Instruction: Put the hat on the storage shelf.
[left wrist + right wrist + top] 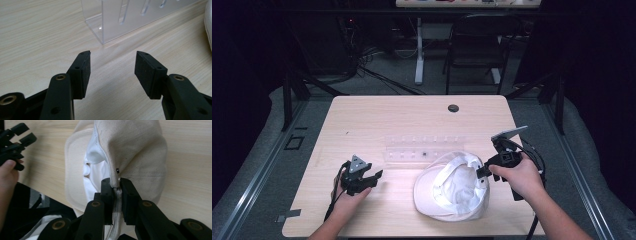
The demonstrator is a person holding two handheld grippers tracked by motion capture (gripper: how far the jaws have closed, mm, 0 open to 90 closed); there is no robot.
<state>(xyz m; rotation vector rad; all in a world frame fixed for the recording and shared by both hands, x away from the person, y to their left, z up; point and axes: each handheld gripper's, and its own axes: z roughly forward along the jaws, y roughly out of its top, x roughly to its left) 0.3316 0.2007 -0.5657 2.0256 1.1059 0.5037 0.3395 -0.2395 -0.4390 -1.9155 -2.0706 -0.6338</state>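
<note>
The white cap (135, 152) is pinched at its edge by the right gripper (117, 192) (jaws clamped), partly lifted off the tabletop (402, 120)

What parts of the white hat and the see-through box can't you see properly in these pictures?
- White hat: in the right gripper view, the pinched edge is hidden between the right gripper jaws.
- Hat in the left gripper view: cut off by the right edge.
- Clear plastic rack: in the high view, too faint to make out its slots; its top is cut off in the left gripper view.

High view above the table (377, 115) looking forward and down, gripper views close along their jaws, all sharing the tabletop.
</note>
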